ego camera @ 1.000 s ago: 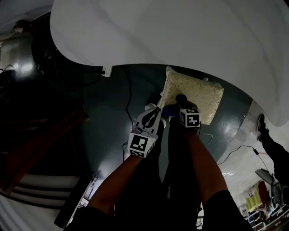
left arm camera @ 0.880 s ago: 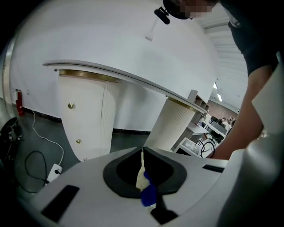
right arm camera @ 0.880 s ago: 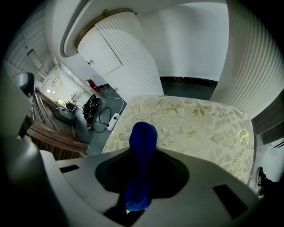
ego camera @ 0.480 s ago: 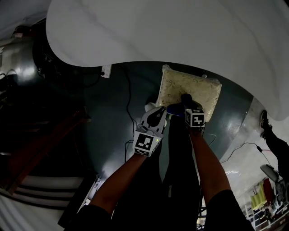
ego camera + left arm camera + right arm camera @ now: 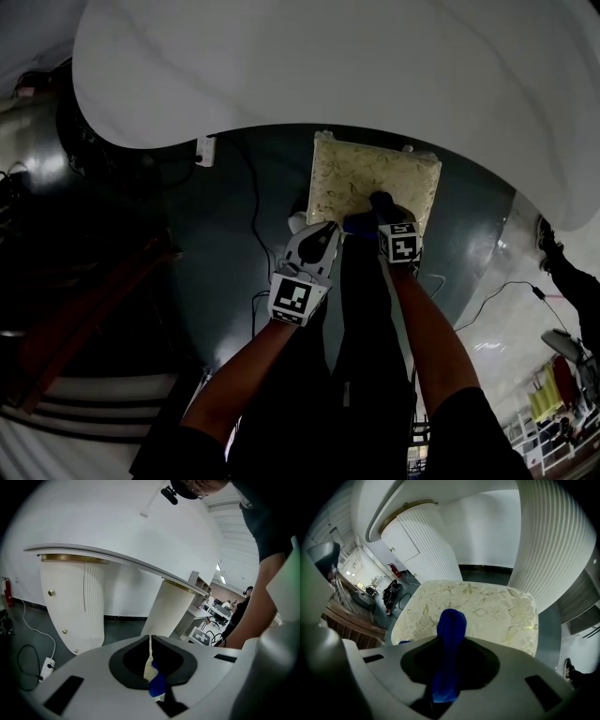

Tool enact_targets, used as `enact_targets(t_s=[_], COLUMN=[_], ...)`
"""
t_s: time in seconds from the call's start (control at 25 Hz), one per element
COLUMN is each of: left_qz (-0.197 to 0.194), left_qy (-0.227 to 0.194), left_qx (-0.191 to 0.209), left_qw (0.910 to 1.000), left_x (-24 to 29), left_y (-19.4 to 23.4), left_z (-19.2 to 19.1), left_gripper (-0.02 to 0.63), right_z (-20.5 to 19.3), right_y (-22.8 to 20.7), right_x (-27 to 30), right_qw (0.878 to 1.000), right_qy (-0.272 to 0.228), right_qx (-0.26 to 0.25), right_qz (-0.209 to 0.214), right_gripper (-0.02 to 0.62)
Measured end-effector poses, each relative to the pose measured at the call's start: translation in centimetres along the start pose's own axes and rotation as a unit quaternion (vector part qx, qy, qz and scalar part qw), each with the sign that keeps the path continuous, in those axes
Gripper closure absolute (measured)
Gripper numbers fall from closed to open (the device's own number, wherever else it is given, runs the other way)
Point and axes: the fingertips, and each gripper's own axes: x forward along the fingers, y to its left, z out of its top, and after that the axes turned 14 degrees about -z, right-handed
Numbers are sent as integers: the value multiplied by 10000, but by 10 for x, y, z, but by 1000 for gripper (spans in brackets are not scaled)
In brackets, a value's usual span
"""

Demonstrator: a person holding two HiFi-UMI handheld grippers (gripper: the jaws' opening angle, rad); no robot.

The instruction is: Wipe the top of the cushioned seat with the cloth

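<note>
The right claw point(image 5: 449, 667) pinches the blue cloth point(image 5: 451, 620) over the near edge of the cushioned seat point(image 5: 492, 606). The left claw point(image 5: 151, 667), short of the seat, nips what looks like the cloth's tail. Press it flat and sweep in overlapping strokes.

The deep blue cloth point(image 5: 451, 620) between my white plastic fingers point(image 5: 379, 677) shows against the square cushioned seat point(image 5: 487, 611), cream with a pale gold flower-and-leaf pattern. The cubes point(image 5: 298, 298) carry black-and-white square markers. The floor point(image 5: 225, 253) is dark grey-green, the table point(image 5: 375, 66) white.
</note>
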Motion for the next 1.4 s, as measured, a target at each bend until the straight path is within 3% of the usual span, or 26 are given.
enact_targets(t_s=[0.48,0.68,0.88,1.16,1.4], left_qz=[-283,-426,-473,-602,-811], left_qy=[106,88,370,359,188], left_qx=[-81,-54,161,31,48], left_qw=[9995,9990,9981,9975,9965], left_x=[36,47,58,67,88], left_y=[-23,-32,-32,-45,-57], left_z=[1,9,5,4,8], left_gripper=[580,580,580,580,580], right_z=[-16,-22,-21,-30,-38], right_y=[-33,-53,-71,-95,-109], right_x=[-6,-10,-19,-22,-22], right_qw=[9998,9999,9998,9989,9972], right_qy=[35,-89,-117,88,199], right_qx=[182,6,-41,274,662], right_qz=[-85,-105,-143,-372,-291], right_gripper=[491,491,491,491,489])
